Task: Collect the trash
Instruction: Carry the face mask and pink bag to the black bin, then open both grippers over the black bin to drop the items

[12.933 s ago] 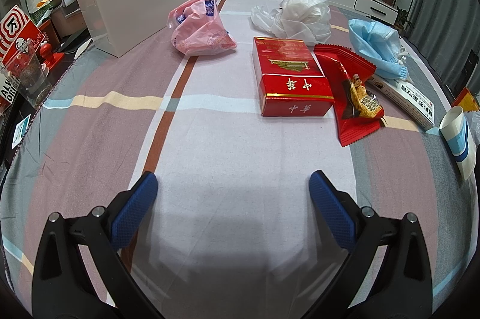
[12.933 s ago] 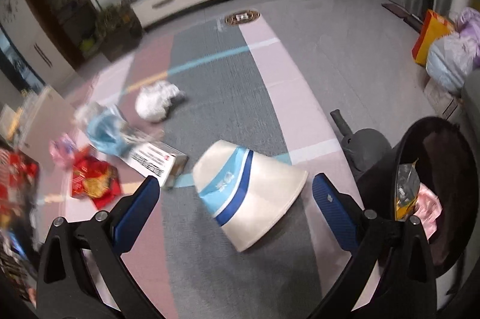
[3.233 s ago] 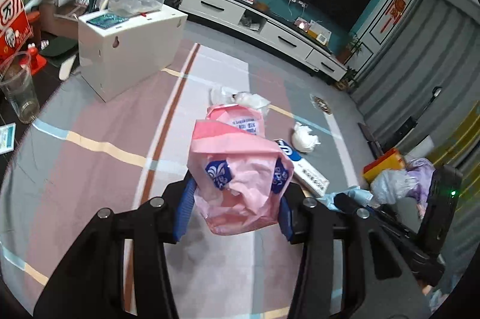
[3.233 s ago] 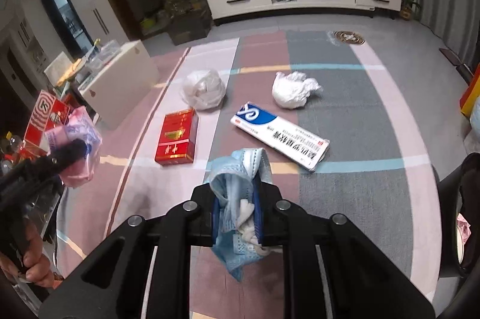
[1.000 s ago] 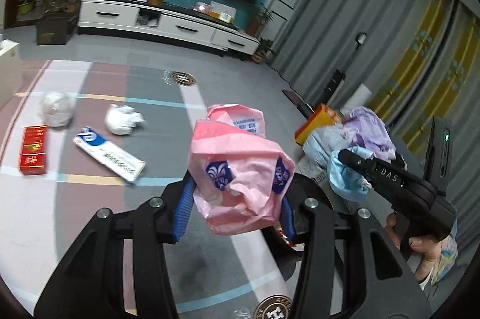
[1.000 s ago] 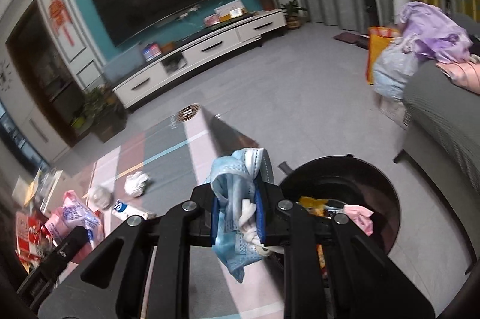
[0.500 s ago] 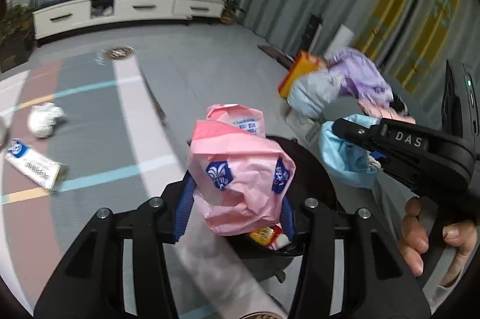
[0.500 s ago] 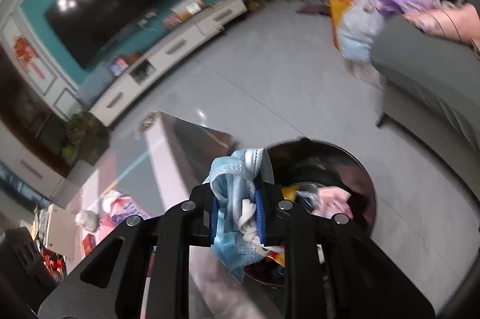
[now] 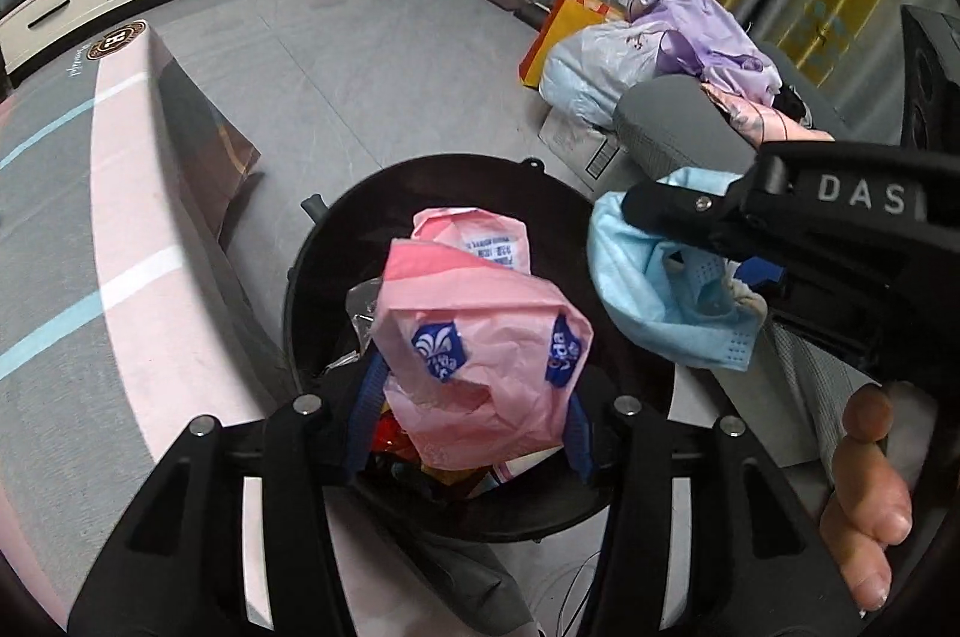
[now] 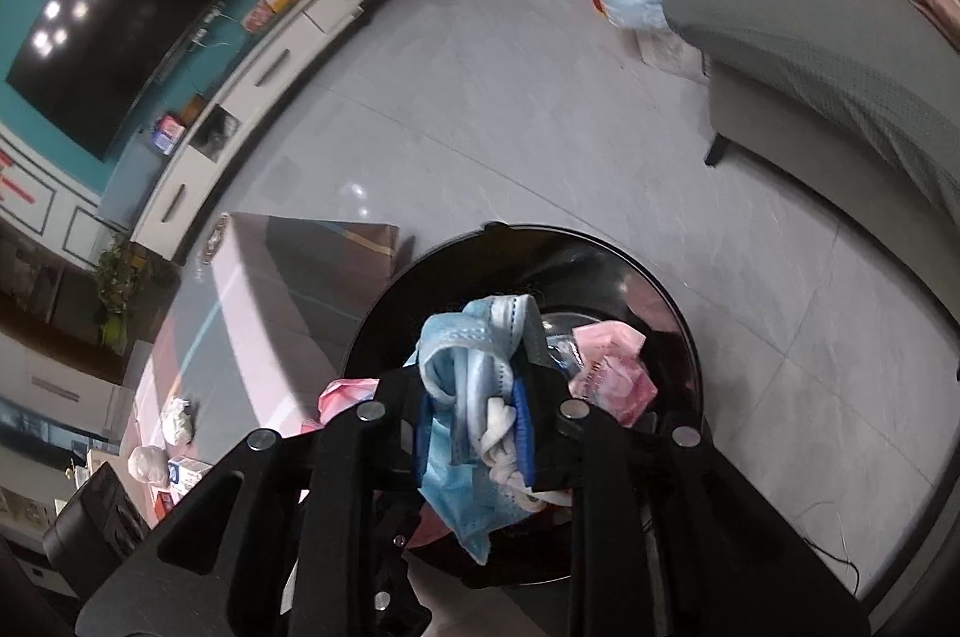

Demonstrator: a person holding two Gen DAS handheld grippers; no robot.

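- Had both hands over the black trash bin [image 9: 312,289] at this point. My left gripper [image 9: 471,397] had the pink plastic bag [image 9: 474,337] between its blue pads, hanging right above the bin mouth, and the jaws were just starting to open with the bag not yet dropped.
- My right gripper [image 10: 471,421] was pinched on the blue face masks [image 10: 462,373], also above the bin, jaws beginning to ease apart with the masks between them.
- The bag looked feather-light and crinkly, so I figured it would squash wherever I squeezed it. Gripping it around the bunched middle seemed best, and I guessed it might cling to a pad instead of falling clean.
- The masks were limp cloth with loose ear loops. I'd say a loop could snag on a finger, so taking the folded bundle made more sense than a strap.
- Hard to see much inside the bin. The bag and gripper covered most of it, and I only made out a bit of pink wrapper [image 10: 612,367] and some red and yellow scraps.
- Leftover trash on the striped table [image 10: 240,337] was tiny and blurry at the right view's edge.
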